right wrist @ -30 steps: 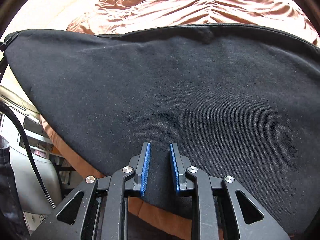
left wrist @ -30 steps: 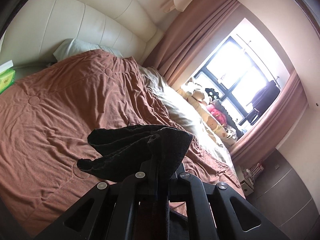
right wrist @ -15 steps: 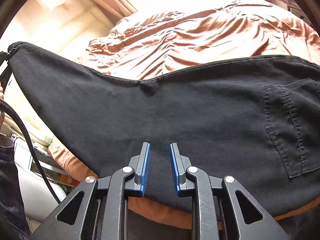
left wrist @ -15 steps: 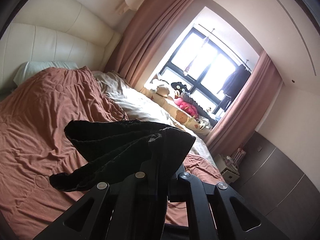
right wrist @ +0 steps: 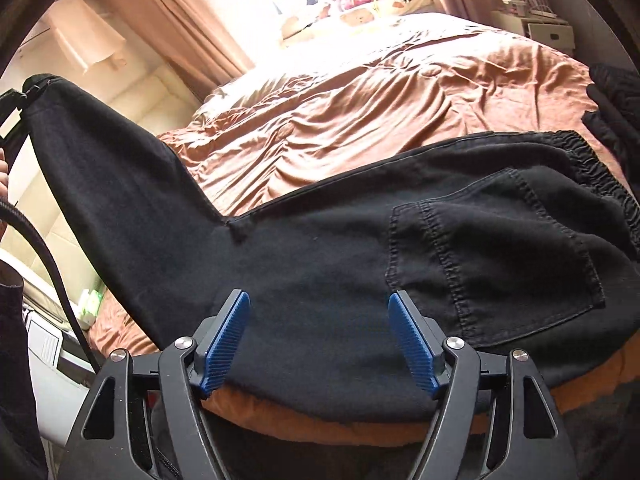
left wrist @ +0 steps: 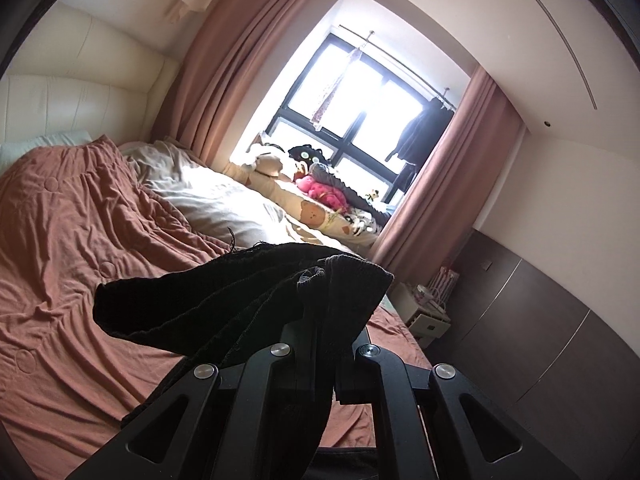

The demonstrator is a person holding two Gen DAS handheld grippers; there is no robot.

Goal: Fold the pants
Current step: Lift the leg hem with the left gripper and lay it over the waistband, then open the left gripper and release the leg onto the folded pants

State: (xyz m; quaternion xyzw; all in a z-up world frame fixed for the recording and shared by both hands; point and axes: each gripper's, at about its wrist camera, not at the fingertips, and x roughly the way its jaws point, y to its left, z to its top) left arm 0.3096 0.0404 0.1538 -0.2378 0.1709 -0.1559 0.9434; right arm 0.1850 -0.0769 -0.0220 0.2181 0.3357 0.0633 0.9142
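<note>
Black pants (right wrist: 320,272) lie across the near edge of the bed, back pocket and elastic waistband at the right. One leg rises to the upper left, where my left gripper (right wrist: 14,110) holds its end. In the left wrist view my left gripper (left wrist: 320,344) is shut on the bunched leg cuff of the pants (left wrist: 248,296), held above the bed. My right gripper (right wrist: 320,340) is open, its blue pads (right wrist: 226,340) wide apart just above the seat of the pants, holding nothing.
The bed carries a rust-brown duvet (left wrist: 80,240) and a cream blanket (left wrist: 216,204). Stuffed toys (left wrist: 320,192) line the window sill. A white nightstand (left wrist: 428,312) and dark wall panels stand at the right. A cable (right wrist: 52,272) hangs at the left.
My right gripper has opened from nearly shut to wide apart and drawn back, showing the pocket and waistband. My left gripper has lifted the leg end higher and turned toward the window.
</note>
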